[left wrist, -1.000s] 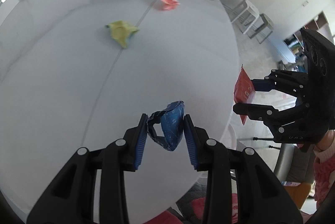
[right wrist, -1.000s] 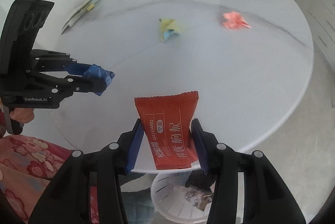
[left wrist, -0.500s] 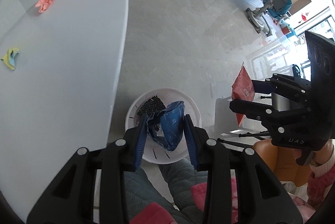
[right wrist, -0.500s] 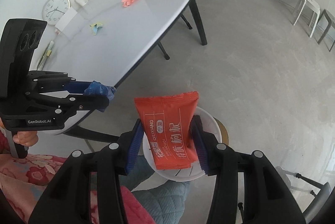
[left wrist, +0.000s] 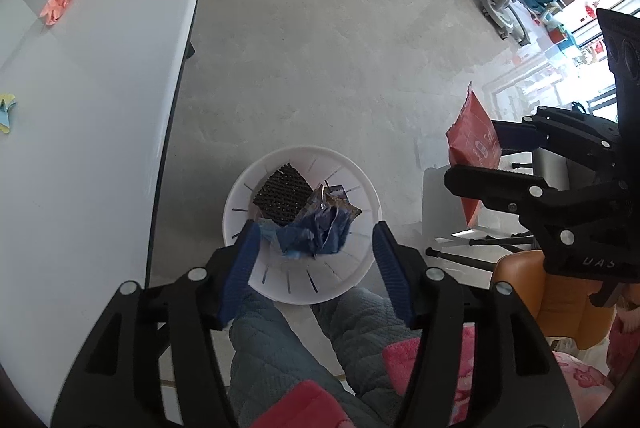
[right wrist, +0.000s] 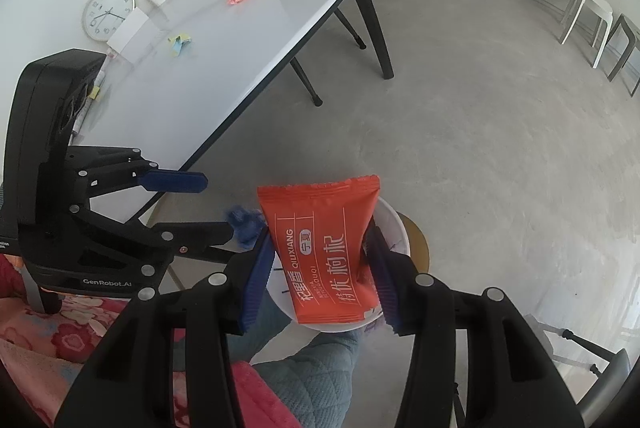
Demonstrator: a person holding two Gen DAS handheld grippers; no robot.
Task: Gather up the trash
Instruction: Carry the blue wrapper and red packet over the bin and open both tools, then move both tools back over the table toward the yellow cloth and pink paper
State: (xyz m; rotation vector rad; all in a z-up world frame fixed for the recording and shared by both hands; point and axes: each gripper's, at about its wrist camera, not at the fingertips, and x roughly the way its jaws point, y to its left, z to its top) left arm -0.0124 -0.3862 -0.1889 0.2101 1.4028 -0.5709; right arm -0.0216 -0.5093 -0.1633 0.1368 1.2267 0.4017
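My left gripper is open above a white slotted bin on the floor. A crumpled blue wrapper sits free between the fingers, over the bin; it also shows in the right wrist view. My right gripper is shut on a red snack packet, held above the bin; the packet shows in the left wrist view. A pink crumpled paper and a yellow-blue one lie on the white table.
The bin holds a dark ridged piece and other wrappers. The table edge is left of the bin. The person's legs in grey quilted trousers are under the grippers. An orange chair is at right, stools farther off.
Both grippers swung from over the table to above the floor bin. My left gripper opened and let go of the blue wrapper. The right still holds the red packet.
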